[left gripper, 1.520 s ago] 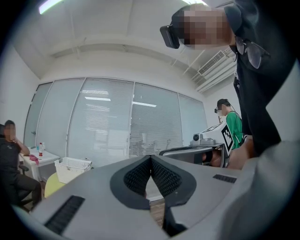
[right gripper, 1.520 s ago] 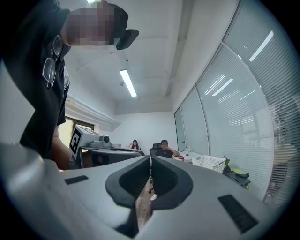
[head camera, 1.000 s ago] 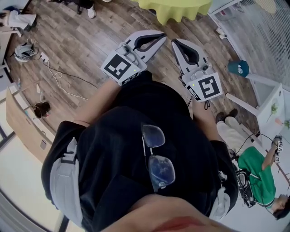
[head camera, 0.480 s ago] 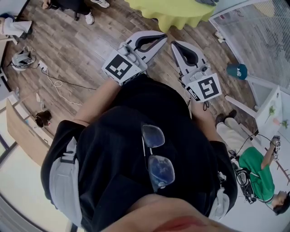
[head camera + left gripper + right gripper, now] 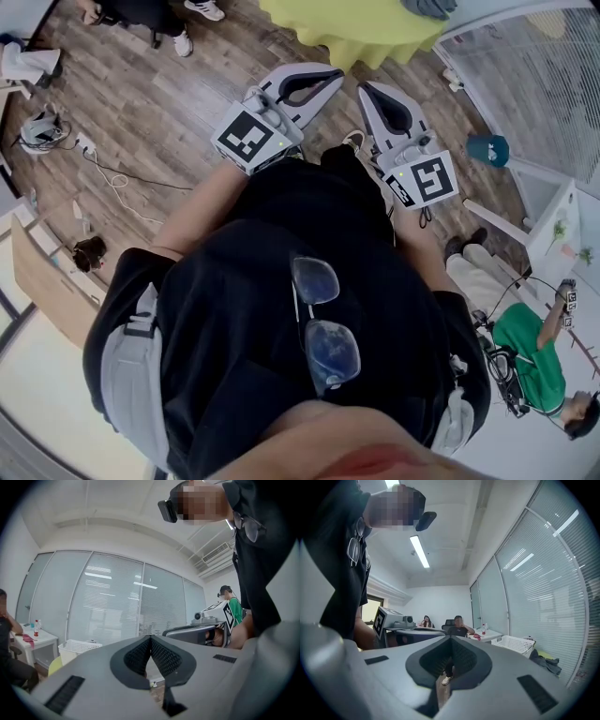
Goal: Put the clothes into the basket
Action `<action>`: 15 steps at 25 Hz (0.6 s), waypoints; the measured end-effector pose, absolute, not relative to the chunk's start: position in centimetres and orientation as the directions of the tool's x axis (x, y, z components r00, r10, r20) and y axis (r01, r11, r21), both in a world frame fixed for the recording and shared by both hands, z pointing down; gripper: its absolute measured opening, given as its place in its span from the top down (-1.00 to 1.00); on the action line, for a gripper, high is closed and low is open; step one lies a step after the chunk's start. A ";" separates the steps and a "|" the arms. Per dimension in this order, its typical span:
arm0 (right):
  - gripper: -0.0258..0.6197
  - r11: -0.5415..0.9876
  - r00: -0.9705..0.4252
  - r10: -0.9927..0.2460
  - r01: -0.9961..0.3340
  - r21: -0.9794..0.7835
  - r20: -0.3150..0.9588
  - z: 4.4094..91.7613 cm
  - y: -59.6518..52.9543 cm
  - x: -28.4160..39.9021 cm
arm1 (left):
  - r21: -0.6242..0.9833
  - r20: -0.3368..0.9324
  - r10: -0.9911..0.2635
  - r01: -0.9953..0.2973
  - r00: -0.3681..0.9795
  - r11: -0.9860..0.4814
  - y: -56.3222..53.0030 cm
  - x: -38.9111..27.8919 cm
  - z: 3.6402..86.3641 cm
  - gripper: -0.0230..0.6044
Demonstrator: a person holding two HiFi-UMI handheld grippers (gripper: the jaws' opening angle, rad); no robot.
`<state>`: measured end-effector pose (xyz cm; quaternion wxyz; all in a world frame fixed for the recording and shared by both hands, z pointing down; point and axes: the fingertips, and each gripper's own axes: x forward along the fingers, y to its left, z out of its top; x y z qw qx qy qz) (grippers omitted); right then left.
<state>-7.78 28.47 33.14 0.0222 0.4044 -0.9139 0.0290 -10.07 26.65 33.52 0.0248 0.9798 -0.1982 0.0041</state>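
Approaching the laundry: a person in a black shirt stands on the wood floor (image 5: 178, 103) with both tools held up at chest height. The left claw (image 5: 151, 639) is closed tip to tip with nothing between its jaws. The right claw (image 5: 451, 641) is likewise fully closed and empty. The clothes, a dark heap (image 5: 546, 662), lie on the yellow-green worktop (image 5: 356, 23) ahead, at the edge nearest the glass wall, just beside the white basket (image 5: 513, 644). Whether the basket stands on that worktop or next to it cannot be told. No garment appears to be in the basket, so the task looks to be at its opening step, the walk-up. The next move calls for closing the distance to the worktop, opening one claw wide, and lowering it over a fold of the heap before pinching.
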 end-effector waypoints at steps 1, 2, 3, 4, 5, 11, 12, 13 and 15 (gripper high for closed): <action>0.84 0.671 -0.672 -0.738 -0.740 -0.034 0.062 33.1 28.1 -7.7 | 0.048 0.015 -0.390 -0.390 0.921 -0.920 26.3 -10.0 33.6 0.89; 0.84 0.672 -0.672 -0.738 -0.740 -0.033 0.060 33.1 27.7 -7.6 | 0.052 0.015 -0.393 -0.393 0.919 -0.918 26.0 -9.9 33.7 0.89; 0.84 0.672 -0.673 -0.737 -0.740 -0.033 0.058 33.2 27.4 -7.5 | 0.056 0.015 -0.398 -0.399 0.917 -0.915 25.6 -9.9 33.8 0.89; 0.84 0.673 -0.674 -0.737 -0.739 -0.034 0.056 33.3 27.0 -7.4 | 0.057 0.015 -0.404 -0.404 0.915 -0.913 25.3 -9.9 33.9 0.89; 0.84 0.674 -0.675 -0.736 -0.738 -0.035 0.054 33.3 26.6 -7.4 | 0.053 0.017 -0.407 -0.407 0.913 -0.912 24.9 -9.9 33.9 0.89; 0.84 0.682 -0.683 -0.729 -0.730 -0.040 0.039 33.4 23.2 -5.8 | 0.021 0.031 -0.423 -0.424 0.906 -0.906 21.9 -8.7 34.2 0.89; 0.84 0.685 -0.686 -0.727 -0.728 -0.040 0.036 33.4 22.6 -5.4 | 0.019 0.034 -0.427 -0.428 0.904 -0.904 21.3 -8.3 34.2 0.89; 0.84 0.688 -0.689 -0.724 -0.725 -0.039 0.034 33.4 21.9 -4.9 | 0.022 0.037 -0.430 -0.431 0.902 -0.902 20.7 -7.9 34.3 0.89; 0.84 0.692 -0.693 -0.720 -0.721 -0.037 0.029 33.2 20.6 -3.9 | 0.027 0.036 -0.435 -0.436 0.900 -0.900 19.6 -7.0 34.1 0.89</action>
